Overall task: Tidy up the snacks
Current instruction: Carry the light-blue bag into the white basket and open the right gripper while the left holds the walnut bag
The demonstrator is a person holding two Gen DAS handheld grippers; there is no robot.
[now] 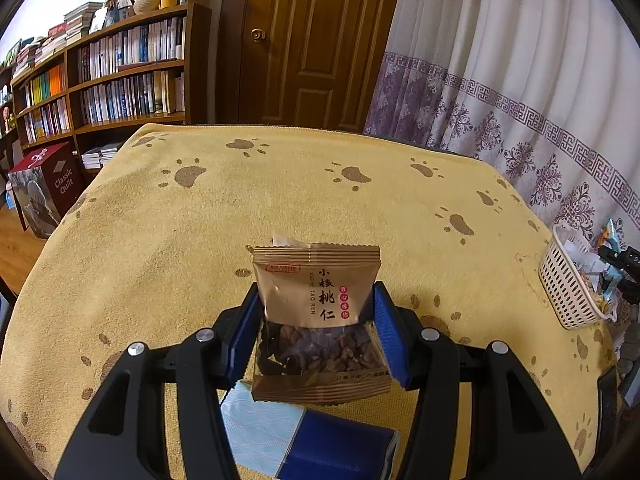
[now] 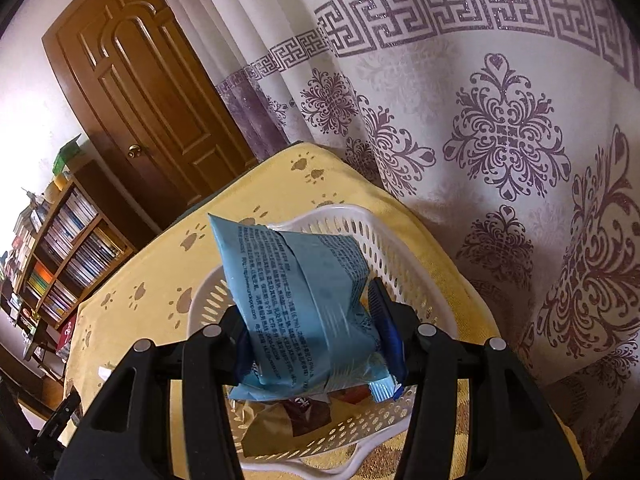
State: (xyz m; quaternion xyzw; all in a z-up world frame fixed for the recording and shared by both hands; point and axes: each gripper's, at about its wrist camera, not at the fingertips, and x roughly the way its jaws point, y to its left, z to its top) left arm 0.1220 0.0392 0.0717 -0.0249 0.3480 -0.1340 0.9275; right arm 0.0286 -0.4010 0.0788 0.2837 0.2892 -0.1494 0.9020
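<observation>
Nearest the lens, our right gripper (image 2: 316, 344) clamps a blue snack packet (image 2: 300, 304), long axis toward 11 o'clock, directly above the white basket (image 2: 404, 240). Our left gripper (image 1: 316, 336) pinches a walnut-kernel packet (image 1: 316, 304); the basket lies well apart, at 3 o'clock.

A lived-in room of a home: a packed wooden bookshelf (image 1: 100, 76), a panelled wooden door (image 1: 308, 40), patterned curtains (image 2: 500, 128), and a paw-print cloth (image 1: 280, 184) over the table.
</observation>
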